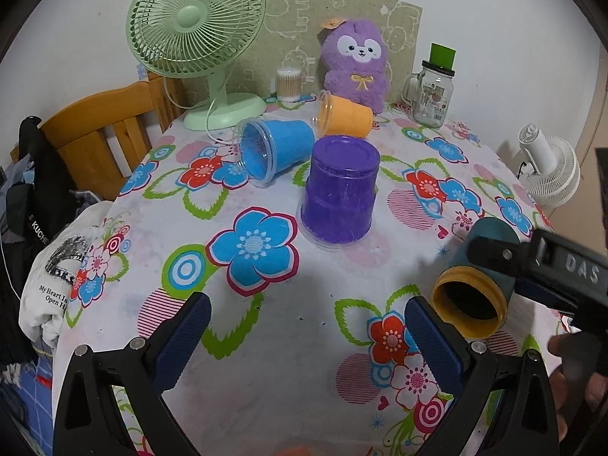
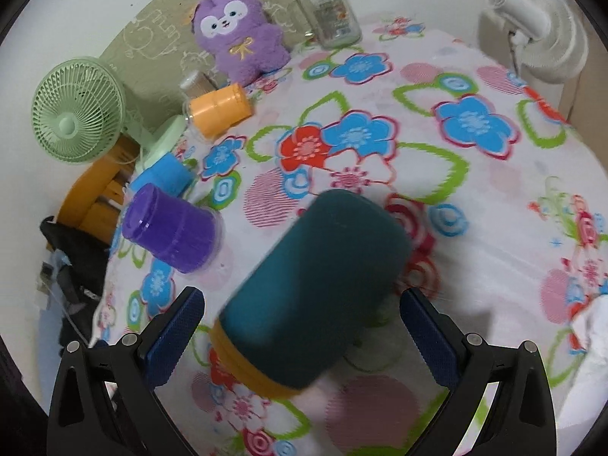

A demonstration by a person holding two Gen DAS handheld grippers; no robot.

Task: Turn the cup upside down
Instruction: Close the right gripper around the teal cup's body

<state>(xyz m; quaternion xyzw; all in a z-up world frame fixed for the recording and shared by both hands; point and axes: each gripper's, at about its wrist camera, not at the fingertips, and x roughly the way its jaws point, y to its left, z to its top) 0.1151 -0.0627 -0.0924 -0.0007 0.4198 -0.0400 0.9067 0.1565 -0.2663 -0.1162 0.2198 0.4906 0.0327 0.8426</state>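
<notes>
A dark teal cup with a yellow rim (image 2: 311,296) lies tilted between the fingers of my right gripper (image 2: 300,326), whose jaws stand wide apart, with gaps on both sides. In the left wrist view the same cup (image 1: 478,285) sits at the right, mouth toward the camera, with the right gripper's finger (image 1: 494,254) over it. My left gripper (image 1: 307,326) is open and empty above the floral tablecloth (image 1: 266,304). A purple cup (image 1: 340,193) stands upside down. A blue cup (image 1: 271,152) and an orange cup (image 1: 342,117) lie on their sides.
At the back stand a green fan (image 1: 197,38), a purple plush toy (image 1: 355,60), a glass mug jar (image 1: 431,91) and a cotton swab jar (image 1: 288,85). A white fan (image 1: 551,167) is off the right edge. A wooden chair (image 1: 98,133) and clothes (image 1: 49,285) are at the left.
</notes>
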